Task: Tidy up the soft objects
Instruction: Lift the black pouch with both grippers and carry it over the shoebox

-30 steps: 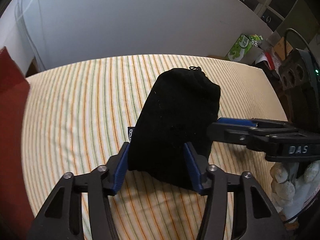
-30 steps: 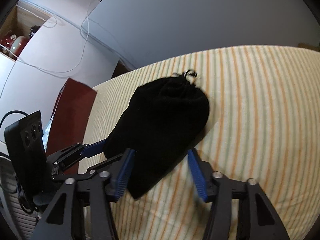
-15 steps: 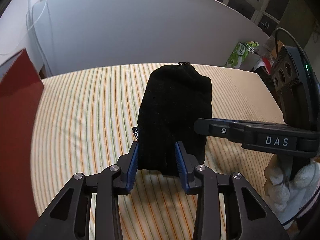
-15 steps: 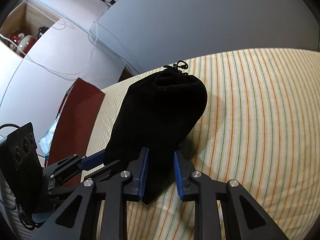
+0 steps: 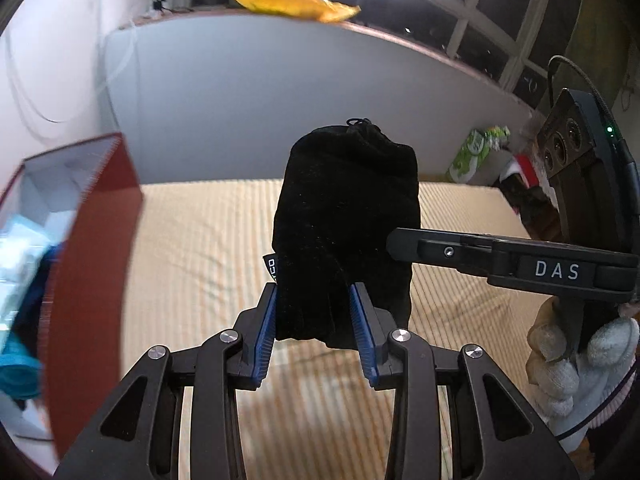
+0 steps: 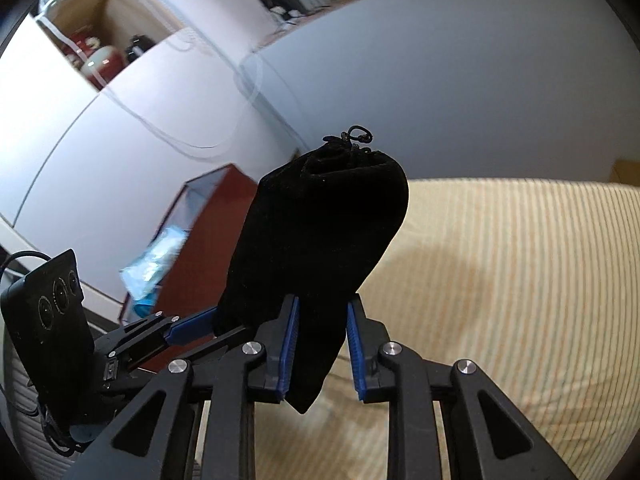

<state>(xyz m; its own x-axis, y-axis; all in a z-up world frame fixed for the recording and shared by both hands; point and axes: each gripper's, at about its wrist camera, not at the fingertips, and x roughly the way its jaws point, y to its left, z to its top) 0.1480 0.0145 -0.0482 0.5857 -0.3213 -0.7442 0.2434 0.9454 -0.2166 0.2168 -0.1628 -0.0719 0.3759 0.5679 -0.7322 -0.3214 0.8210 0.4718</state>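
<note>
Change since earlier frames: black drawstring pouch (image 5: 344,216) is now raised clear of the striped cloth (image 5: 200,248), where it was resting a second ago; more of the red box (image 5: 96,264) has been brought into the left wrist view.
Pouch position: it is held in the air above the striped cloth, its tied cord end (image 6: 358,135) uppermost, its lower end clamped by both grippers.
Left gripper (image 5: 316,328): closed most of the way on the pouch's lower edge, blue pads (image 5: 267,332) pressed against the fabric on both sides.
Right gripper (image 6: 320,344): narrowed onto a lower corner of the pouch, cloth pinched between its blue pads (image 6: 289,340); in the left wrist view it is seen entering from the right, its tip against the pouch's side.
Red box: open-topped, seen to the left of the pouch, with light blue items (image 5: 20,240) inside.
Surroundings: a pale wall panel (image 5: 260,100) is seen behind the cloth; a gloved hand (image 5: 576,356) is seen on the right gripper's handle.
</note>
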